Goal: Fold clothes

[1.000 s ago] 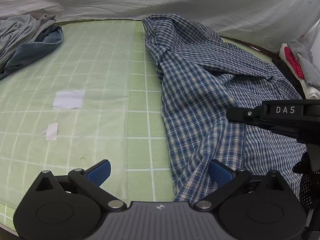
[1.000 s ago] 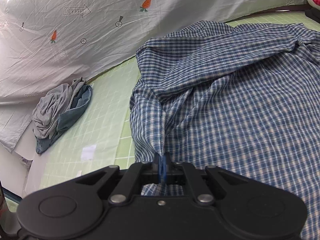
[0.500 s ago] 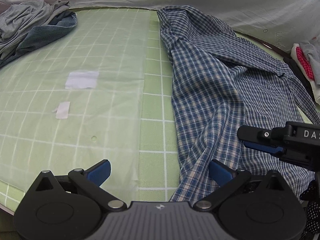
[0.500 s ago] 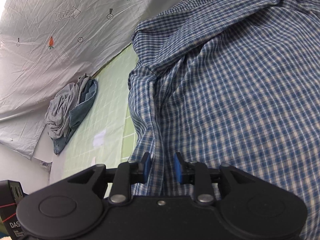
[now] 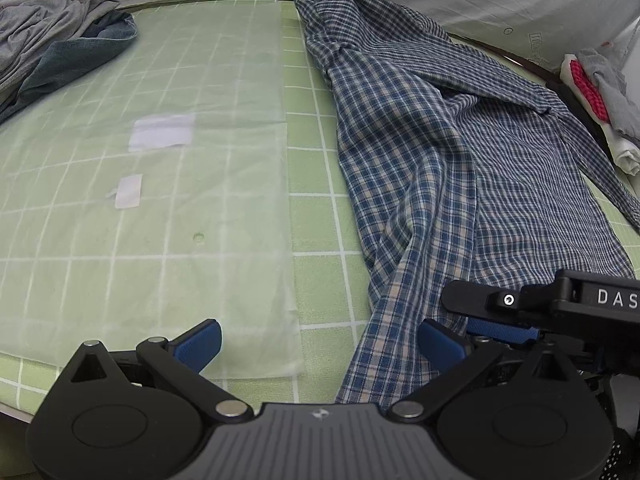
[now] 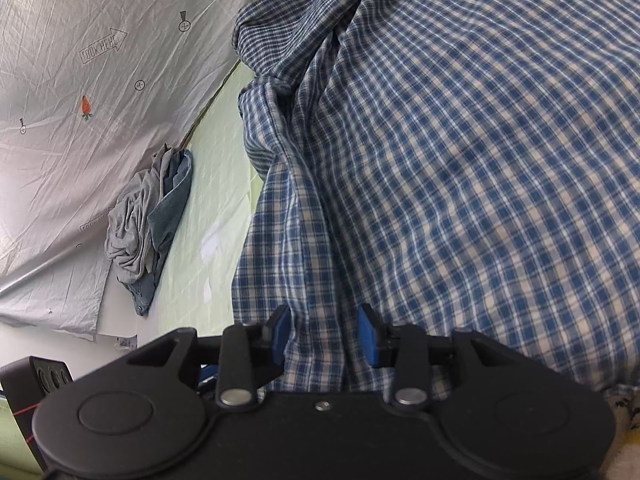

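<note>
A blue and white plaid shirt [image 5: 432, 152] lies crumpled on the green grid mat [image 5: 224, 92], on its right half. Its near hem runs down between the mat and my left gripper [image 5: 320, 344], which is open wide and empty at the mat's near edge, the hem by its right pad. My right gripper [image 6: 324, 334] is open, its blue pads either side of a raised fold of the shirt [image 6: 460, 140] without pinching it. It shows in the left wrist view [image 5: 496, 316] low over the hem at the right.
A heap of grey and blue clothes [image 5: 52, 40] lies at the mat's far left, also in the right wrist view [image 6: 148, 224]. Folded white, red and grey items [image 5: 600, 92] sit at the far right. A carrot-print sheet [image 6: 80, 80] hangs behind. White tape patches [image 5: 162, 131] mark the mat.
My right gripper opened and let go of the shirt fold it pinched, then moved down toward the near hem. My left gripper stayed open and drew back a little.
</note>
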`<state>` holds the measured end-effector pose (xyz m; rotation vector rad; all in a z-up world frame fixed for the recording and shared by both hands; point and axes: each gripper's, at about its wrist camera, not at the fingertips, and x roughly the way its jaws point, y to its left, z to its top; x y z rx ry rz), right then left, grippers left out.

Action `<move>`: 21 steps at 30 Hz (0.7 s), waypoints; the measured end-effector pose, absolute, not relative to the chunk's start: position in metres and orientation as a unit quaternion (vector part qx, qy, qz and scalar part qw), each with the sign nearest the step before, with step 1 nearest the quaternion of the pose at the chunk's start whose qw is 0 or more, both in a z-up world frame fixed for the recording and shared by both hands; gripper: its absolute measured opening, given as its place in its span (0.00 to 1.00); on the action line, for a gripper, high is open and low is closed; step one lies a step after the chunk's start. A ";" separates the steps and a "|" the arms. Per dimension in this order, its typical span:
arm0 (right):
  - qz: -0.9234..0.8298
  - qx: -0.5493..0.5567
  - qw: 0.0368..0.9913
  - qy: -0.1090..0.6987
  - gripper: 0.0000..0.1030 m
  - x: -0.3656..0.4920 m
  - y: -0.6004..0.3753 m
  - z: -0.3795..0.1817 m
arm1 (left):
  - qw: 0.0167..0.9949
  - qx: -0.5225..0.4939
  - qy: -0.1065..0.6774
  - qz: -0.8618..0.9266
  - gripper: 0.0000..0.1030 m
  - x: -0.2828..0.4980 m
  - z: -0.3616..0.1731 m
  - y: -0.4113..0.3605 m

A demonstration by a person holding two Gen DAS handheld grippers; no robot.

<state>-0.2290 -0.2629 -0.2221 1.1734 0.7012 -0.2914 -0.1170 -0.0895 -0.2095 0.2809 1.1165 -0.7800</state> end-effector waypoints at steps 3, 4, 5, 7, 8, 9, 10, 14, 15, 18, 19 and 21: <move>-0.128 0.556 0.758 0.316 0.36 -0.231 -0.258 -0.227 | 0.765 0.129 0.518 -0.360 1.00 -0.118 -0.211 -0.091; -0.125 0.563 0.754 0.314 0.32 -0.232 -0.257 -0.229 | 0.765 0.129 0.519 -0.360 1.00 -0.119 -0.211 -0.091; -0.121 0.570 0.750 0.312 0.29 -0.232 -0.256 -0.231 | 0.764 0.128 0.520 -0.360 1.00 -0.119 -0.212 -0.092; -0.114 0.587 0.741 0.307 0.23 -0.233 -0.255 -0.236 | 0.763 0.128 0.521 -0.360 1.00 -0.120 -0.212 -0.094; -0.112 0.595 0.736 0.303 0.18 -0.234 -0.255 -0.239 | 0.763 0.128 0.522 -0.360 1.00 -0.120 -0.213 -0.095; -0.111 0.604 0.730 0.300 0.15 -0.235 -0.256 -0.242 | 0.762 0.128 0.523 -0.360 1.00 -0.121 -0.213 -0.096; -0.109 0.612 0.725 0.296 0.10 -0.236 -0.257 -0.244 | 0.762 0.127 0.524 -0.359 1.00 -0.121 -0.213 -0.096; -0.104 0.639 0.708 0.282 0.04 -0.241 -0.261 -0.251 | 0.765 0.122 0.525 -0.353 1.00 -0.122 -0.212 -0.097; -0.102 0.641 0.707 0.280 0.04 -0.241 -0.262 -0.251 | 0.766 0.119 0.525 -0.351 1.00 -0.121 -0.212 -0.097; -0.100 0.636 0.711 0.282 0.04 -0.242 -0.265 -0.249 | 0.772 0.105 0.526 -0.341 1.00 -0.119 -0.210 -0.093; -0.099 0.633 0.713 0.284 0.04 -0.242 -0.265 -0.248 | 0.775 0.099 0.526 -0.337 1.00 -0.118 -0.209 -0.092; -0.098 0.628 0.717 0.287 0.04 -0.243 -0.267 -0.247 | 0.781 0.087 0.525 -0.327 1.00 -0.116 -0.207 -0.090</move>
